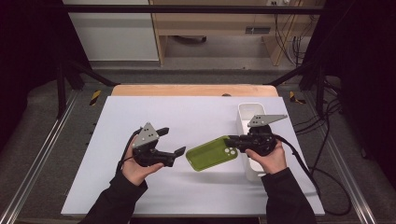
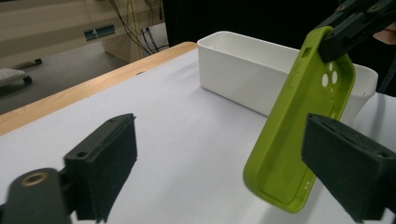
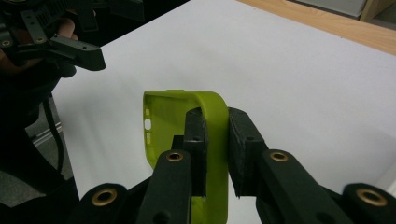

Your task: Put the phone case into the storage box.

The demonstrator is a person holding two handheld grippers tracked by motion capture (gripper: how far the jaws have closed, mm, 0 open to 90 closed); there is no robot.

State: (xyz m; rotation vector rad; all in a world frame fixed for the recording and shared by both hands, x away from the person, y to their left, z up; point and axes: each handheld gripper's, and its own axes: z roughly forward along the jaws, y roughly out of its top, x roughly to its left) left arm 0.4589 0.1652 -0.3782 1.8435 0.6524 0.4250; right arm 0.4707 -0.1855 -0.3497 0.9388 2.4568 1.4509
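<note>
The green phone case (image 1: 211, 153) is held above the white table sheet (image 1: 187, 116), just left of the white bin (image 1: 247, 116). One end of the case, the end with the camera cut-outs, is clamped between the jaws of the right gripper (image 1: 232, 141); in the right gripper view both pads are pressed against the case wall (image 3: 212, 140). The case is tilted, its open side turned partly upward in the high view.

The left gripper (image 1: 172, 141) is located on the far side of the case from the bin, just beside the free end but apart from it. Its jaws are spread wide and nothing is gripped between them. In the left gripper view the case (image 2: 299, 135) is seen in front of the bin (image 2: 243, 70), beside the right-hand jaw.
</note>
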